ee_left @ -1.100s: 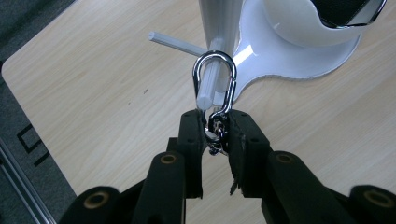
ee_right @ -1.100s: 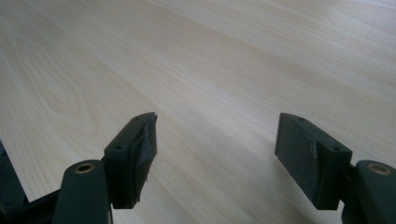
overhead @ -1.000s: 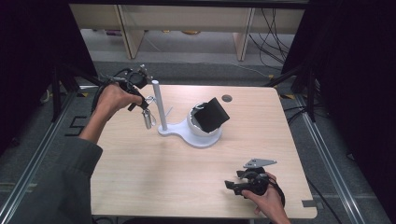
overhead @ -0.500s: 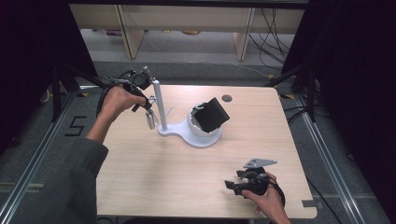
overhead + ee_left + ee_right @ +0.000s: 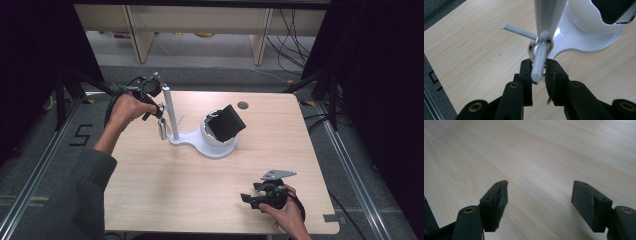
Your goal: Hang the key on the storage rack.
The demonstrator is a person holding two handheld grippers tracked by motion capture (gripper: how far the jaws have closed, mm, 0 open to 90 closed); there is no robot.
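A white stand [image 5: 192,141] carries an upright pole [image 5: 169,112] and a cup holding a black block [image 5: 226,122]. My left gripper [image 5: 158,111] is beside the pole, shut on a silver metal piece [image 5: 161,129] that hangs below it. In the left gripper view a blurred metal ring [image 5: 540,46] encircles a white peg [image 5: 537,67] whose tip lies between the narrow jaws; a second peg [image 5: 517,30] juts left from the pole [image 5: 549,15]. My right gripper [image 5: 252,199] rests near the table's front right, open over bare wood [image 5: 540,195].
The wooden table [image 5: 165,200] has a small round grommet [image 5: 243,105] at its far edge. Beyond the far edge stand wooden shelf legs [image 5: 135,37] and cables on the floor. Dark frames flank both sides.
My left hand has shifted a little to the right, bringing the hanging silver piece closer to the pole. The right gripper has stayed still.
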